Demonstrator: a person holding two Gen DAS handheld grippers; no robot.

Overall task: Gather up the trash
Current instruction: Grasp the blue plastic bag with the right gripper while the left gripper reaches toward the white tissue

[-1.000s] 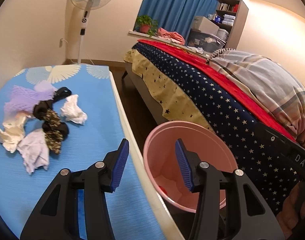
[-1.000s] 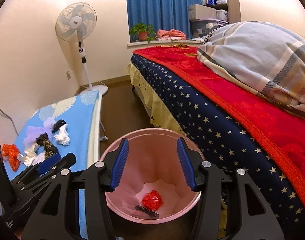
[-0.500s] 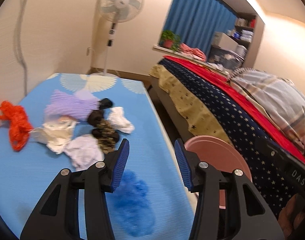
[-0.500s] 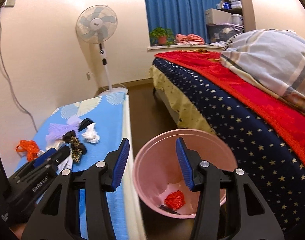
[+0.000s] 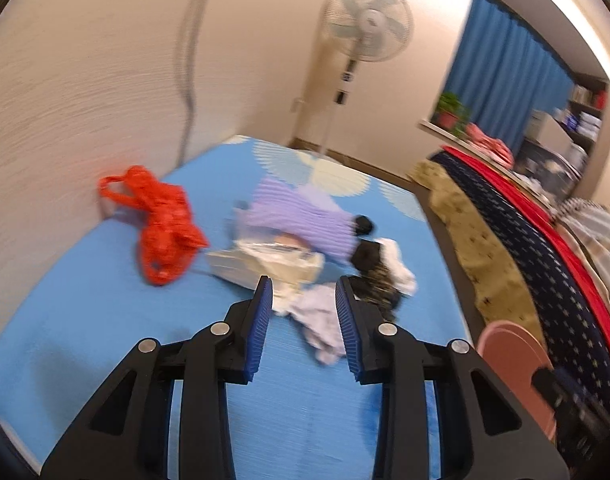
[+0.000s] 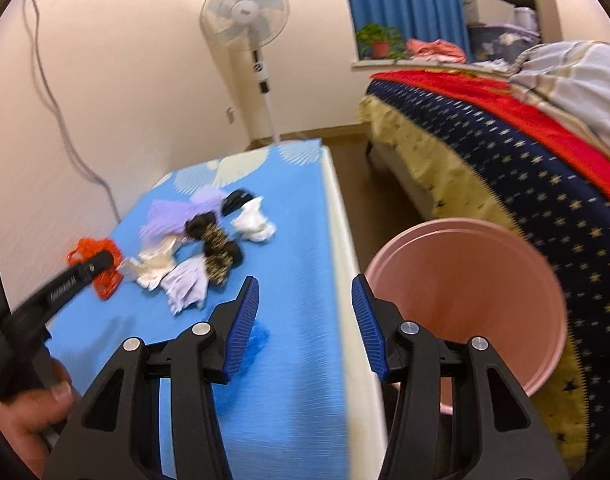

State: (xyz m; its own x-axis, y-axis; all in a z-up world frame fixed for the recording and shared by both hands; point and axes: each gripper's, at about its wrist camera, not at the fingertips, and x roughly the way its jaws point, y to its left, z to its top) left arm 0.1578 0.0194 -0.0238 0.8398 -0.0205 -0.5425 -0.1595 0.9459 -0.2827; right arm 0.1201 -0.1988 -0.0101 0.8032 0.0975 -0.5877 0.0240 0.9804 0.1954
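Note:
A pile of trash lies on the blue-covered table (image 5: 105, 312): an orange net bag (image 5: 161, 216), a purple ribbed piece (image 5: 301, 216), a cream wrapper (image 5: 265, 264), a pale crumpled tissue (image 5: 321, 320), a dark patterned piece (image 5: 377, 284) and a white tissue (image 6: 253, 220). My left gripper (image 5: 304, 320) is open and empty, just short of the pale tissue. My right gripper (image 6: 305, 320) is open and empty over the table's right edge, beside the pink bin (image 6: 465, 304) on the floor.
A standing fan (image 6: 245, 16) is beyond the table's far end. A bed with a starry navy and red cover (image 6: 505, 152) runs along the right, with a strip of wooden floor (image 6: 357, 168) between it and the table. A wall (image 5: 85, 80) borders the table's left side.
Both grippers have swung left from the pink bin toward the trash pile on the table. The left gripper has closed in on the pale tissue. Both stay open and empty.

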